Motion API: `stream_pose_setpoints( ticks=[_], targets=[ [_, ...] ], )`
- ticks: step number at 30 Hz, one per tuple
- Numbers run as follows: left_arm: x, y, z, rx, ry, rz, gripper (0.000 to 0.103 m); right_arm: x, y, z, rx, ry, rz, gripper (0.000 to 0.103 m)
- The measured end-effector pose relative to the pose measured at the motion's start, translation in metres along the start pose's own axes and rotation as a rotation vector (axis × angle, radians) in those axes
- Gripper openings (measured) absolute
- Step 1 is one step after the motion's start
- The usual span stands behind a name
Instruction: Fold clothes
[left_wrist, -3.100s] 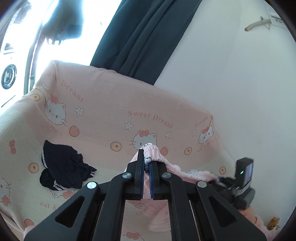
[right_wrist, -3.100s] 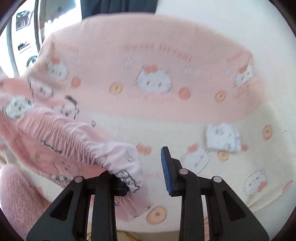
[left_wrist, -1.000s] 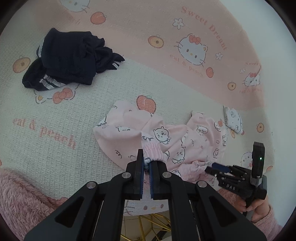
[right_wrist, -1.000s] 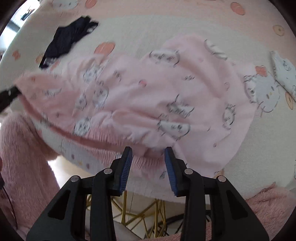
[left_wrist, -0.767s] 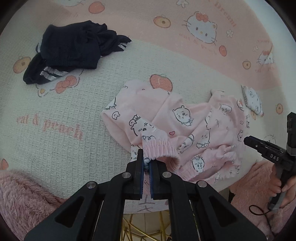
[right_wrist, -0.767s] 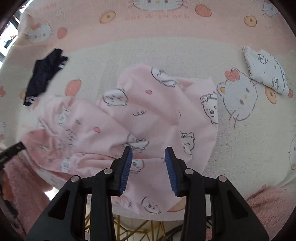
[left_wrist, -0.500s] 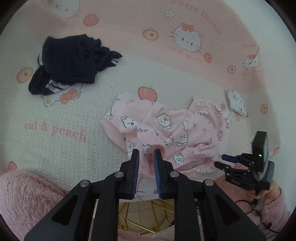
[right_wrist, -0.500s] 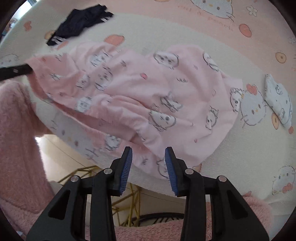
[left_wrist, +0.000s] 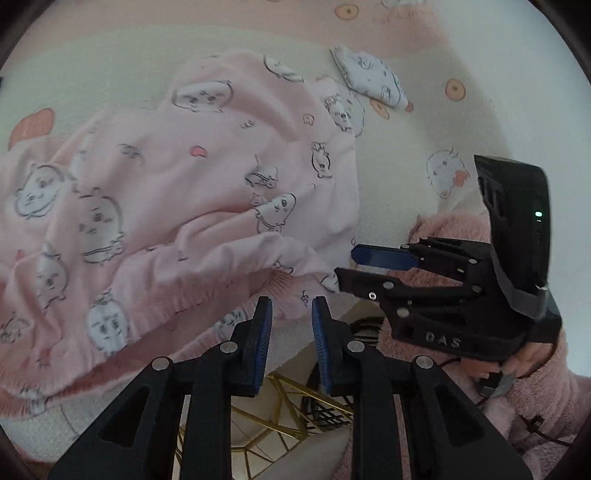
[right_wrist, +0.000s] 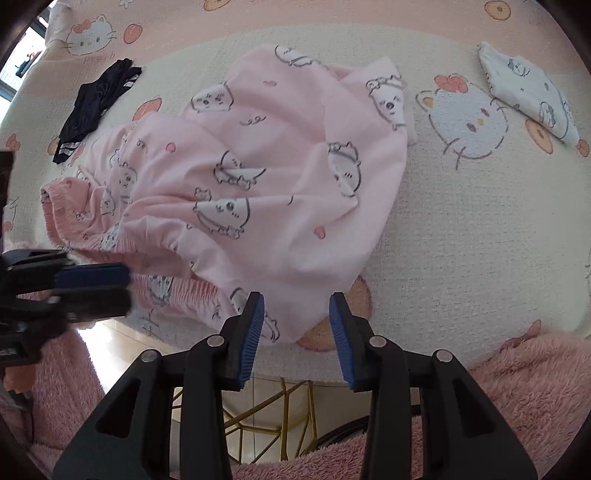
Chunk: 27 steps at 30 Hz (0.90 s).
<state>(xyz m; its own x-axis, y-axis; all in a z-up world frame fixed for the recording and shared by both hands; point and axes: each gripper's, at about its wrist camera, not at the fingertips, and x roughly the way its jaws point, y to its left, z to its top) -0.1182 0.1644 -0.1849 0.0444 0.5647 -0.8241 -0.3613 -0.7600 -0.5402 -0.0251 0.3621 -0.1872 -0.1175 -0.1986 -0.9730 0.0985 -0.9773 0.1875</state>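
Pink shorts laid out, both grippers let go

The pink printed shorts (right_wrist: 266, 173) lie rumpled across mid-frame on the cartoon-cat blanket (right_wrist: 461, 229), waistband at lower left. The left gripper (left_wrist: 290, 317) and right gripper (right_wrist: 295, 314) both gape empty at the near hem; likely next: regrip an edge and smooth. "DAS" shows on the right gripper's body, lower right of the left view.

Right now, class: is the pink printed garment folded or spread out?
Spread out, not folded: the pink garment lies rumpled across the cover, waistband bunched, both grippers' jaws open.
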Motion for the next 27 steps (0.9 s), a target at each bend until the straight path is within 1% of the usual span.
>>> stream_pose_setpoints(
  ticks=[2, 5, 7, 10, 11, 12, 14, 17, 19, 20, 22, 23, 25, 26, 27],
  targets=[
    [0.013, -0.005, 0.002, 0.039, 0.003, 0.059, 0.023, -0.001, -0.004, -0.007, 0.024, 0.008, 0.042, 0.037],
    [0.027, -0.010, 0.005, 0.104, -0.010, 0.136, 0.026, -0.004, -0.012, -0.009, 0.038, 0.008, 0.058, 0.037],
    [0.029, -0.012, 0.002, 0.117, -0.037, 0.157, 0.026, -0.006, -0.018, -0.010, 0.046, 0.008, 0.064, 0.037],
    [0.029, -0.012, -0.002, 0.100, -0.049, 0.161, 0.025, -0.006, -0.023, -0.012, 0.042, 0.020, 0.078, 0.038],
    [0.030, -0.012, -0.003, 0.102, -0.043, 0.149, 0.022, -0.005, -0.020, -0.015, 0.025, 0.038, 0.087, 0.038],
    [0.030, -0.012, -0.005, 0.109, -0.035, 0.127, 0.022, -0.003, -0.019, -0.017, 0.018, 0.046, 0.075, 0.037],
    [0.031, -0.011, -0.011, 0.107, -0.005, 0.062, 0.021, -0.002, -0.019, -0.019, 0.016, 0.047, 0.050, 0.037],
    [0.032, -0.016, -0.027, 0.136, 0.047, 0.000, 0.021, -0.009, -0.023, -0.021, 0.013, 0.021, 0.025, 0.037],
    [0.029, -0.018, -0.038, 0.147, 0.062, -0.029, 0.021, -0.015, -0.025, -0.022, 0.014, -0.007, 0.000, 0.037],
    [0.026, -0.019, -0.042, 0.149, 0.060, -0.046, 0.021, -0.018, -0.028, -0.022, 0.020, -0.026, -0.015, 0.037],
    [0.014, -0.019, -0.049, 0.154, 0.044, -0.086, 0.021, -0.027, -0.038, -0.021, 0.055, -0.066, -0.074, 0.037],
    [0.008, -0.020, -0.052, 0.156, 0.029, -0.108, 0.021, -0.030, -0.045, -0.021, 0.075, -0.073, -0.091, 0.037],
    [-0.006, -0.021, -0.054, 0.154, -0.010, -0.158, 0.021, -0.033, -0.055, -0.022, 0.100, -0.075, -0.096, 0.039],
    [-0.012, -0.020, -0.055, 0.149, -0.029, -0.183, 0.021, -0.034, -0.057, -0.023, 0.101, -0.073, -0.088, 0.041],
    [-0.018, -0.020, -0.055, 0.144, -0.049, -0.204, 0.022, -0.035, -0.056, -0.024, 0.088, -0.074, -0.098, 0.041]
  ],
)
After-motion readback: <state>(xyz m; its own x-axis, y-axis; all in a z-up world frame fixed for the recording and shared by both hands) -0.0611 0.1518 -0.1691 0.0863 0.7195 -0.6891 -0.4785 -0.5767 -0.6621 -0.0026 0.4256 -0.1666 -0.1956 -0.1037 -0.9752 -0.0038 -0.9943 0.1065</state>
